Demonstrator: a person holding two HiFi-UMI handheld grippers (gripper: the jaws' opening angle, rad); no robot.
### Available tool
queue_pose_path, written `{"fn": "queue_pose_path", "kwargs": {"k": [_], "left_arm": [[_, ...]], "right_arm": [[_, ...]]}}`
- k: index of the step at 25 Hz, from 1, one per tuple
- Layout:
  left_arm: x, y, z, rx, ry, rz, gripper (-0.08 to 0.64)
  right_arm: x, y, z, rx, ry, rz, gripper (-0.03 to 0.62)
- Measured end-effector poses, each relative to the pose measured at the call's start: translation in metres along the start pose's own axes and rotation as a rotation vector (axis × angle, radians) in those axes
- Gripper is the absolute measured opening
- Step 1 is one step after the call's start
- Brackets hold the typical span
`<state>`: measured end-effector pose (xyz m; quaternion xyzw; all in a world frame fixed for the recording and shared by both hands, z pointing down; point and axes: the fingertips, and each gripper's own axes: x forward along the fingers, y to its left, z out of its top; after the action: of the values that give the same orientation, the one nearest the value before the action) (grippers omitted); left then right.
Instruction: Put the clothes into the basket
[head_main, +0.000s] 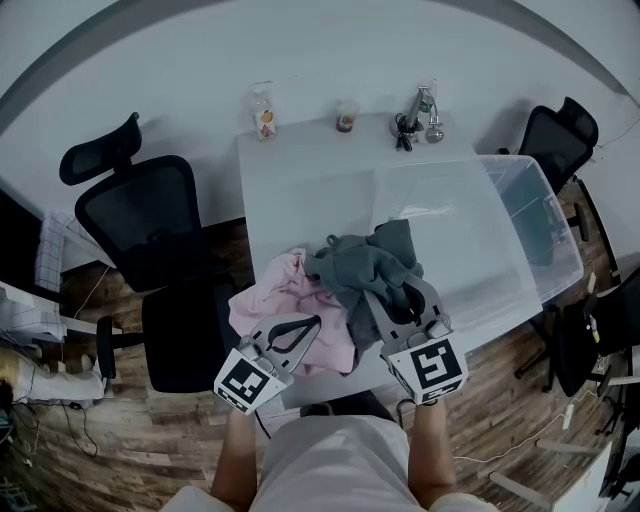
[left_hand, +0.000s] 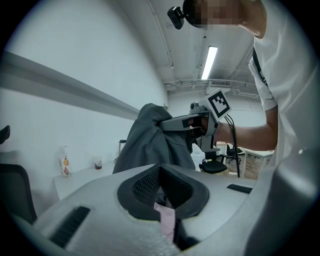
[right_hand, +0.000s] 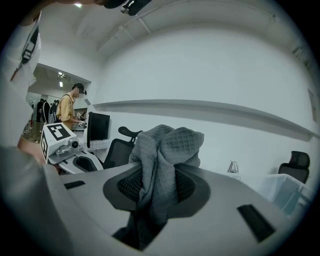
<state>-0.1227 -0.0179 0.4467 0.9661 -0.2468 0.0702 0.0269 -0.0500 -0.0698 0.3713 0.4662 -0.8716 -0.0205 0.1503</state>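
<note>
My right gripper (head_main: 400, 296) is shut on a grey quilted garment (head_main: 362, 264), which hangs lifted above the white table (head_main: 300, 190). In the right gripper view the grey garment (right_hand: 165, 152) bunches up between the jaws of that gripper (right_hand: 157, 189). My left gripper (head_main: 306, 326) is shut on a pink garment (head_main: 288, 292) heaped at the table's front left; a pink fold (left_hand: 166, 220) shows pinched at its jaws (left_hand: 162, 194). The left gripper view also shows the grey garment (left_hand: 150, 142) dangling from the right gripper (left_hand: 172, 122). The clear plastic basket (head_main: 545, 215) stands to the right.
Black office chairs stand at the left (head_main: 140, 220) and the far right (head_main: 560, 135). A bottle (head_main: 263, 112), a cup (head_main: 346, 116) and a metal stand (head_main: 415, 118) line the table's far edge. A person (right_hand: 67, 107) stands in the background.
</note>
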Motion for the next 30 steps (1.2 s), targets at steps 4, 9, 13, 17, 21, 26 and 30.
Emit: {"fn": "queue_pose_path", "kwargs": {"k": [4,9,13,17,21,26,30], "left_arm": [[0.004,0.0,0.007,0.037,-0.013,-0.016,0.0],[0.013,-0.001,0.015,0.071,-0.023,-0.034,0.0],[0.019,-0.003,0.022,0.058,-0.025,-0.038,0.0],[0.028,-0.004,0.037,0.05,-0.034,-0.036,0.0],[0.036,-0.006,0.055,0.081,-0.057,-0.047,0.0],[0.044,-0.009,0.077,0.12,-0.08,-0.061,0.0],[0.051,-0.014,0.093,0.152,-0.095,-0.078,0.0]], "right_arm": [[-0.006,-0.008,0.022,-0.026,-0.04,-0.022,0.104],[-0.015,-0.027,0.047,-0.052,-0.069,-0.074,0.104],[-0.023,-0.038,0.062,-0.066,-0.099,-0.095,0.104],[-0.029,-0.047,0.072,-0.072,-0.107,-0.111,0.104],[-0.036,-0.056,0.085,-0.08,-0.142,-0.124,0.104],[-0.045,-0.071,0.105,-0.078,-0.197,-0.143,0.104],[-0.057,-0.088,0.123,-0.069,-0.229,-0.176,0.104]]}}
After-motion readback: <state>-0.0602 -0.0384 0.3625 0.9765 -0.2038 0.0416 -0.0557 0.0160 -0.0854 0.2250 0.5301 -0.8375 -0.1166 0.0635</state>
